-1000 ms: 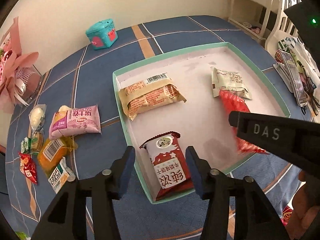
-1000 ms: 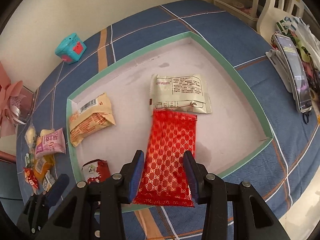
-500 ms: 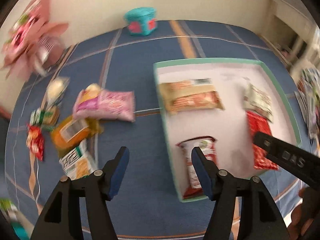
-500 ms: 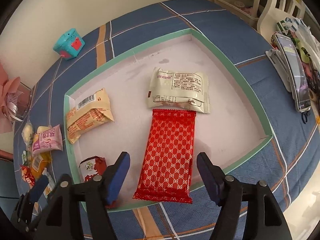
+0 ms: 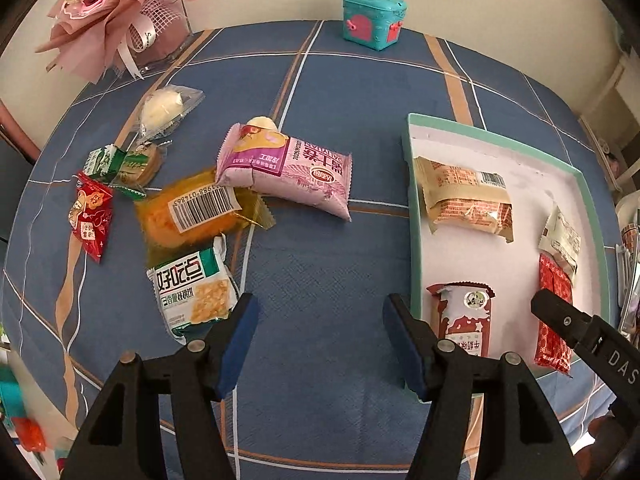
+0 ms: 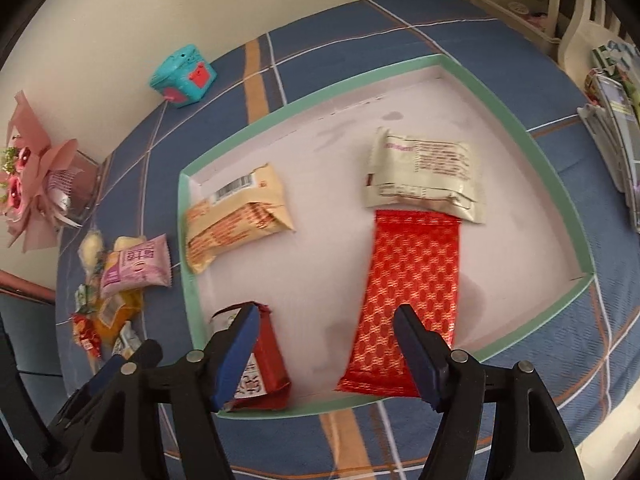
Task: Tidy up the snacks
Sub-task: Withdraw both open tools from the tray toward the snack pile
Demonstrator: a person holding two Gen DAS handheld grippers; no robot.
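While my left gripper and right gripper gape empty, the red packet lies at one o'clock from the right jaws.

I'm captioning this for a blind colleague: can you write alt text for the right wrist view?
The open right gripper hangs over a green-rimmed tray on a blue cloth, holding nothing. Four snacks lie in the tray: a red patterned pack, a cream pack, a tan pack and a dark red pack. More snacks lie left of the tray.
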